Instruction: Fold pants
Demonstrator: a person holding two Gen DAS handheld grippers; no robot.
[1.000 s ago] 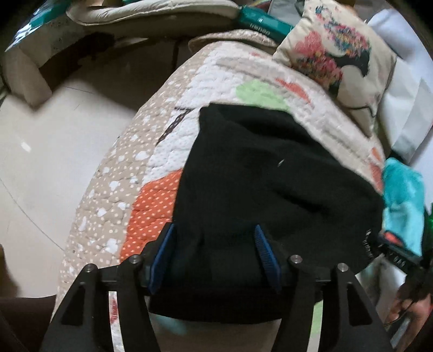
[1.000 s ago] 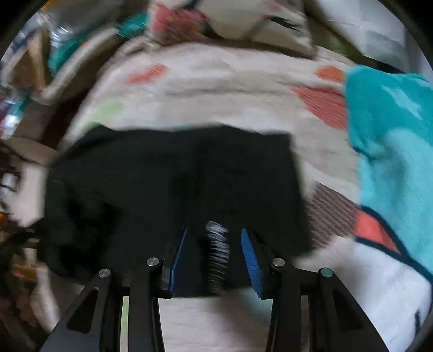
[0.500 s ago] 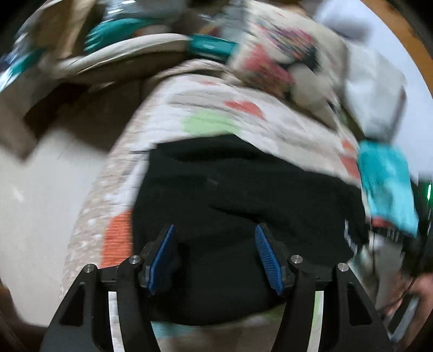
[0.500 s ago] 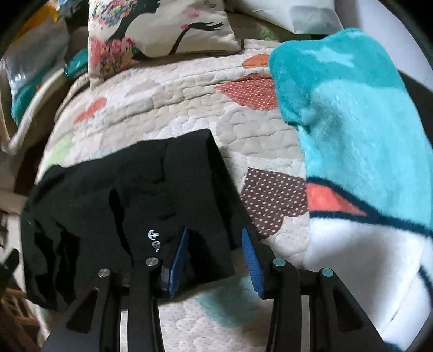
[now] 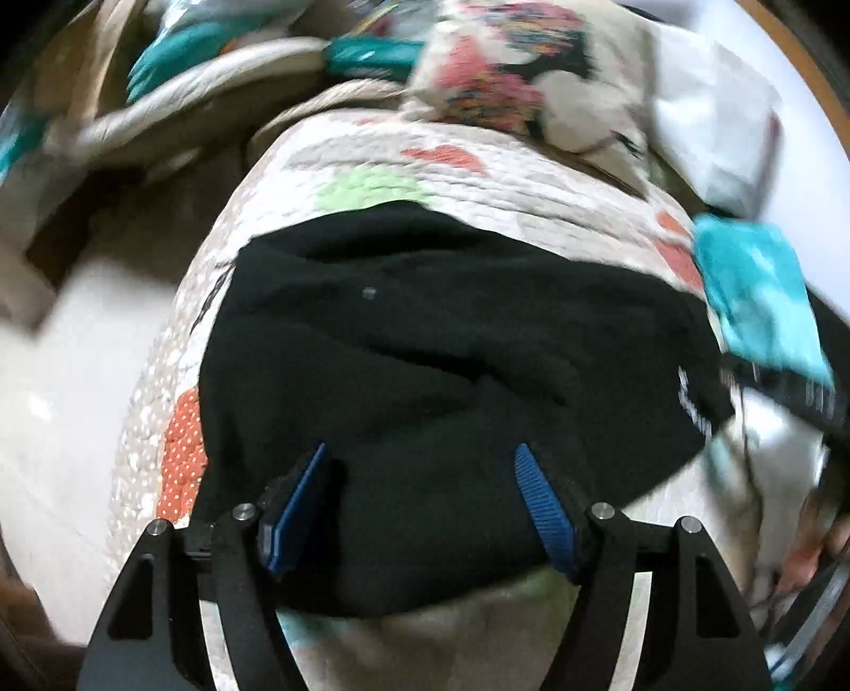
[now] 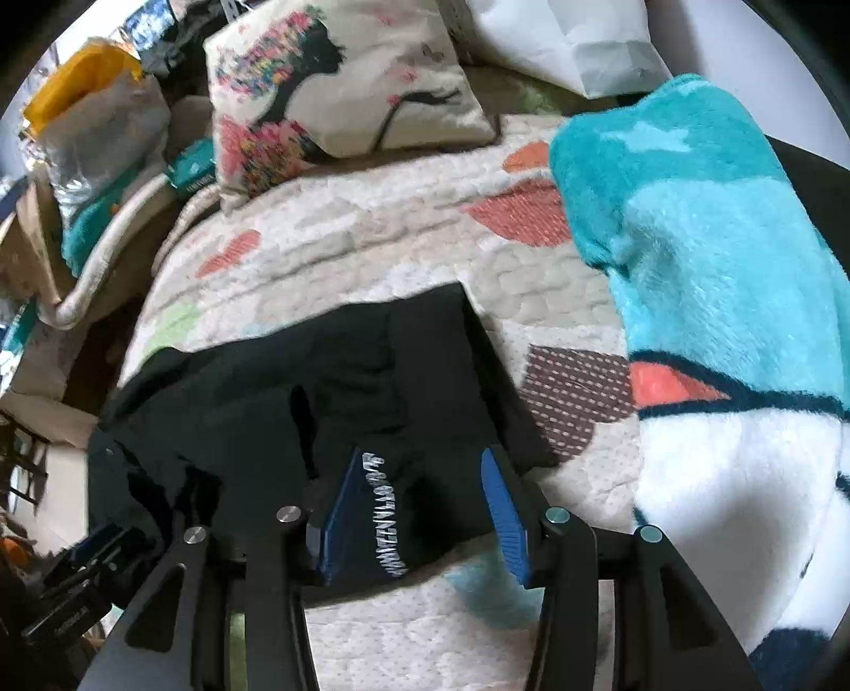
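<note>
The black pants [image 5: 435, 351] lie folded in a loose bundle on the quilted bedspread [image 5: 478, 180]. They also show in the right wrist view [image 6: 329, 382], with white lettering [image 6: 388, 515] near the near edge. My left gripper [image 5: 422, 457] is open, its blue pads on either side of the bundle's near left part. My right gripper [image 6: 425, 462] is open over the near right corner, the lettering between its pads. The other gripper's body shows at the lower left of the right wrist view [image 6: 79, 569].
A teal and white fleece blanket [image 6: 717, 276] lies right of the pants. A printed cushion [image 6: 340, 90] and white pillow [image 6: 563, 37] sit at the bed's far end. The floor [image 5: 69, 372] is left of the bed; clutter and bags [image 6: 90, 122] stand beyond.
Both grippers pulled back and rose a little from the bundle. The right gripper's pads now stand wider apart, and the lettered edge lies between them. The pants stay on the bed.
</note>
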